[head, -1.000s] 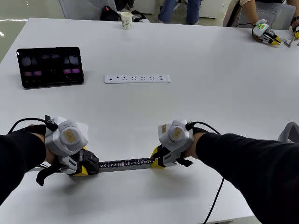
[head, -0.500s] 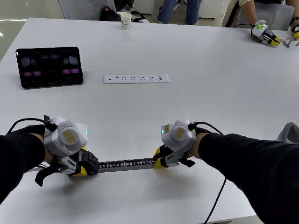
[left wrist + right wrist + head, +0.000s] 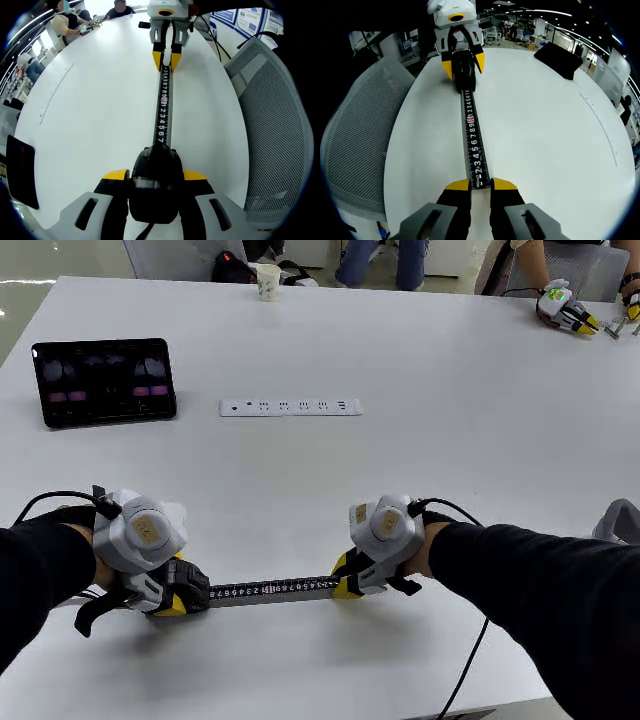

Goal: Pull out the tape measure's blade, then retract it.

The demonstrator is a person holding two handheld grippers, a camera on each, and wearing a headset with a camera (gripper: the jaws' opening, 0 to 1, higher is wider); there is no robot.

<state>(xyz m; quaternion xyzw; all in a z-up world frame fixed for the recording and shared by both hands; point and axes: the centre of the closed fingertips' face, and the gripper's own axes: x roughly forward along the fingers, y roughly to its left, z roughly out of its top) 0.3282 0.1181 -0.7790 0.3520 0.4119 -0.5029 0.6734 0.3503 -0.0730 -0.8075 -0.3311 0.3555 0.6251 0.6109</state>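
Low in frame, the tape measure (image 3: 186, 586) is clamped by left gripper (image 3: 170, 598), blade (image 3: 270, 590) pinched by right gripper (image 3: 345, 586); further pull-out is judged needed.

Tape measure (image 3: 192, 586): one
Grippers in hand: two — left gripper (image 3: 155, 176), right gripper (image 3: 480, 185)
Tablet (image 3: 103, 380): one
Power strip (image 3: 290, 407): one
Paper cup (image 3: 267, 282): one
Mesh chair (image 3: 270, 125): one
Far gripper (image 3: 562, 308): at least one

- The tape measure's case (image 3: 186, 587) was black with yellow trim, low on the white table near its front edge, clamped in the left gripper (image 3: 155, 175).
- Its blade (image 3: 272, 589) ran out straight along the tabletop, numbers up, with the tip pinched by the right gripper (image 3: 480, 185).
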